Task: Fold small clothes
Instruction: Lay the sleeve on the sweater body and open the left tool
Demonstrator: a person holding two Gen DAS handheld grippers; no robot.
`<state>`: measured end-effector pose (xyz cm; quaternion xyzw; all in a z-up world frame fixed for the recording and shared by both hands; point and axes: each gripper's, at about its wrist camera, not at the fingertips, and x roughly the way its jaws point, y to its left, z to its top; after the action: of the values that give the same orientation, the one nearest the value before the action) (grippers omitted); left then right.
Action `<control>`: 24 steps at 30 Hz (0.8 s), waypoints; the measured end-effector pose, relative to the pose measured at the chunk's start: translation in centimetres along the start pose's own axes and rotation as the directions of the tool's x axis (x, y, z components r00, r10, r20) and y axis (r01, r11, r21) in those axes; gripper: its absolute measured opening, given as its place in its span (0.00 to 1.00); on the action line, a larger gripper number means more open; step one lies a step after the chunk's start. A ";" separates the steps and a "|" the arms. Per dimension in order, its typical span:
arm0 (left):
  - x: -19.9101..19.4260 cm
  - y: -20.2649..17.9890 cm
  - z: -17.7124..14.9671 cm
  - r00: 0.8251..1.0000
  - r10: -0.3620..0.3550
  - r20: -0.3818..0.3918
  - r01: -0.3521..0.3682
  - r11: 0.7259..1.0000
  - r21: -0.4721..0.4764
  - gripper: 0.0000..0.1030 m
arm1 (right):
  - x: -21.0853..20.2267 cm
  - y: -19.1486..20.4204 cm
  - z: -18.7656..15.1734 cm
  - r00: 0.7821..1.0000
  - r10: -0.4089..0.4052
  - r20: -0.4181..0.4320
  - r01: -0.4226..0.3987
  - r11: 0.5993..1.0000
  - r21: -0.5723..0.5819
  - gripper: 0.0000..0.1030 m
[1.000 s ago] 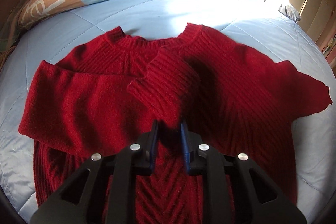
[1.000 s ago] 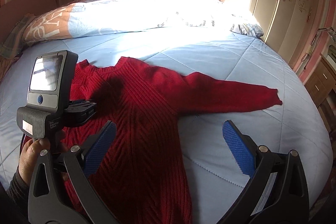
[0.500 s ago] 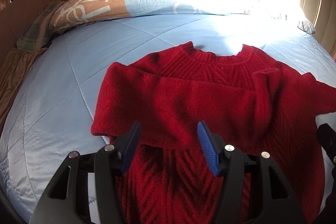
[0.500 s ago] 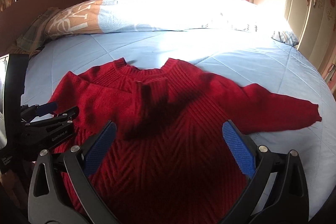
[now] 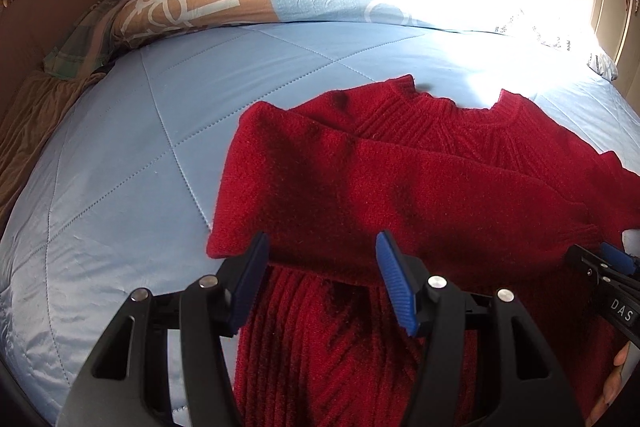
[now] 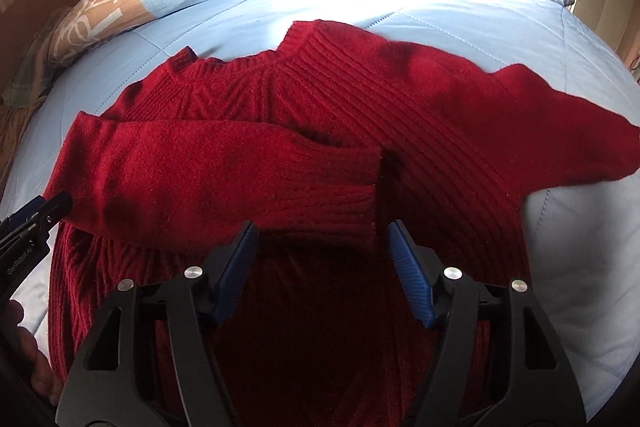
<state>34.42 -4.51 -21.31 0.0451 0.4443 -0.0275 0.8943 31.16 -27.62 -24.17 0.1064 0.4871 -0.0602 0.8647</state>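
1. left gripper (image 5: 322,267), low centre of its frame, jaws spread, holding nothing, over the folded sleeve (image 5: 360,195).
2. right gripper (image 6: 322,255), low centre, jaws spread around the sleeve cuff (image 6: 352,195).
3. red sweater (image 6: 400,99) fills mid-frame on the blue quilt (image 5: 140,167).

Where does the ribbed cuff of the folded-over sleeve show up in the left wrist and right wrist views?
Left wrist: the cuff lies at the far right edge, beside the right gripper.
Right wrist: the cuff lies at centre, just beyond the open right gripper's fingertips, on the sweater's chest.
Shared landmark: the sweater's ribbed neckline, against the blue quilt.
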 end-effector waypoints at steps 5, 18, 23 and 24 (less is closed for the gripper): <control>-0.1 0.1 0.2 1.000 -0.002 0.002 0.002 1.000 -0.014 0.56 | 0.3 -0.2 0.8 0.999 0.039 -0.006 -0.039 0.999 0.034 0.48; -1.4 1.5 1.5 0.998 0.047 0.033 -0.046 0.998 -0.046 0.56 | -6.1 1.7 5.9 0.930 -0.080 0.359 0.156 0.970 -0.188 0.19; 0.4 -0.4 1.7 0.999 0.042 0.004 -0.041 0.999 -0.020 0.56 | -0.3 -4.2 6.3 0.978 -0.113 0.173 0.130 0.987 -0.091 0.20; 0.9 -0.8 1.6 0.999 0.036 -0.007 -0.036 0.999 -0.010 0.56 | 0.6 -4.9 5.9 0.984 -0.102 0.143 0.114 0.990 -0.082 0.20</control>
<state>36.16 -5.52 -21.09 0.0489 0.4466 -0.0088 0.8934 35.33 -33.76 -22.34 0.0363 0.4331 -0.0922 0.8959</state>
